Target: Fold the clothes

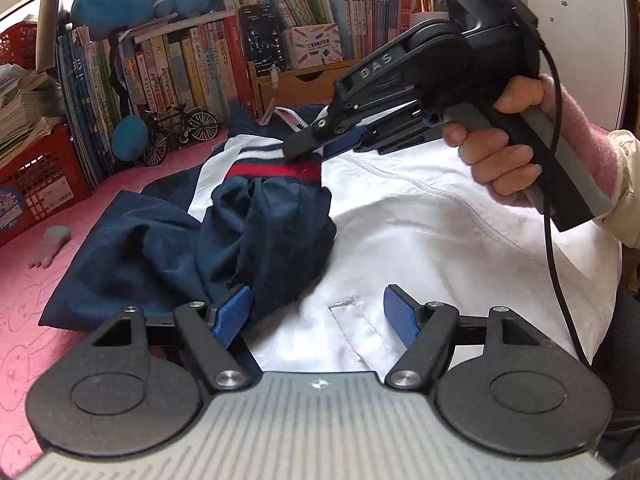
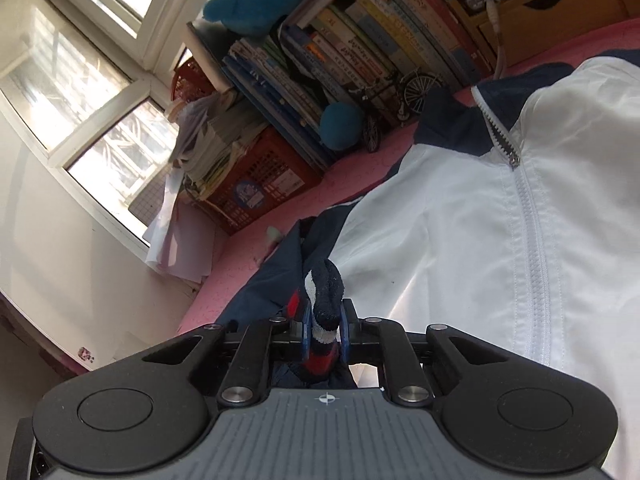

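Observation:
A white jacket point(image 1: 420, 232) with navy sleeves lies front up on a pink mat point(image 1: 24, 300); its zipper point(image 2: 528, 216) is closed. The navy sleeve point(image 1: 264, 232) is bunched over the jacket's left side, and its red, white and navy striped cuff point(image 1: 276, 170) is raised. My right gripper point(image 1: 296, 146), held by a hand point(image 1: 500, 152), is shut on that cuff point(image 2: 326, 292); the cuff sticks out beyond the pads of the right gripper point(image 2: 325, 328). My left gripper point(image 1: 316, 308) hangs open low over the jacket, with the sleeve's edge beside its left pad point(image 1: 232, 314), not pressed.
Behind the jacket stand a row of books point(image 1: 180, 68), a model bicycle point(image 1: 180, 128), a blue ball point(image 1: 129, 137) and a wooden drawer box point(image 1: 304, 84). A red crate point(image 1: 36, 184) with papers sits at the left. A window point(image 2: 80, 80) lies beyond.

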`<state>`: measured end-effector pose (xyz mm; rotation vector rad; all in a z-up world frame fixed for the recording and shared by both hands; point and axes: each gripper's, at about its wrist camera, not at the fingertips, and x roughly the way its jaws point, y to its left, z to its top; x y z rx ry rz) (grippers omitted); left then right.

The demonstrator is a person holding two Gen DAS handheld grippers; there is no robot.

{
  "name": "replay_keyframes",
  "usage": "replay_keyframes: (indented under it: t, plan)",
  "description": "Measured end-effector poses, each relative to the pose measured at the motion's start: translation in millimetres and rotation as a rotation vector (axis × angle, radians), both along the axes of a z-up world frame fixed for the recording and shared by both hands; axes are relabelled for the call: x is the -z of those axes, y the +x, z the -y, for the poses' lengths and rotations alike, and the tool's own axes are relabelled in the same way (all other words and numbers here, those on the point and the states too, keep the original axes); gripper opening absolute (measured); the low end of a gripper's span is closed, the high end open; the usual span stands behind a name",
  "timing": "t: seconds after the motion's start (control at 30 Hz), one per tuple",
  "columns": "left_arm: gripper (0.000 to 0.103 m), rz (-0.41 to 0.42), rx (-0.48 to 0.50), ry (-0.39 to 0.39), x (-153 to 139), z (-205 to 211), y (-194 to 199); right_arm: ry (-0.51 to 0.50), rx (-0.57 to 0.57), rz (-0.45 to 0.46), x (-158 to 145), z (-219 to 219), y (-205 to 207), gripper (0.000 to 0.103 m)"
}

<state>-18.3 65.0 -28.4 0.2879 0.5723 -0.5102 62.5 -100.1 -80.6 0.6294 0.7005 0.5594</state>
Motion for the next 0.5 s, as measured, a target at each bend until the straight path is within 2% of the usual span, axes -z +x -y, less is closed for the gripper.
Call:
replay_keyframes:
  t: [0.13,0.23,0.4,0.5]
  plan:
    - [0.073,0.066,-0.032,-0.027,-11,2,-6,-0.008,-0.002,0.136,-36,17,-31,0.013]
    - [0.078,0.147,-0.014,0.005,-16,15,-12,-0.059,-0.058,0.225,-54,16,-60,0.013]
    - [0.080,0.268,-0.009,0.116,-10,43,-13,-0.111,-0.162,0.274,-60,4,-96,0.013]
    - [0.080,0.324,0.007,0.169,-4,58,-13,-0.080,-0.180,0.232,-52,5,-104,0.014]
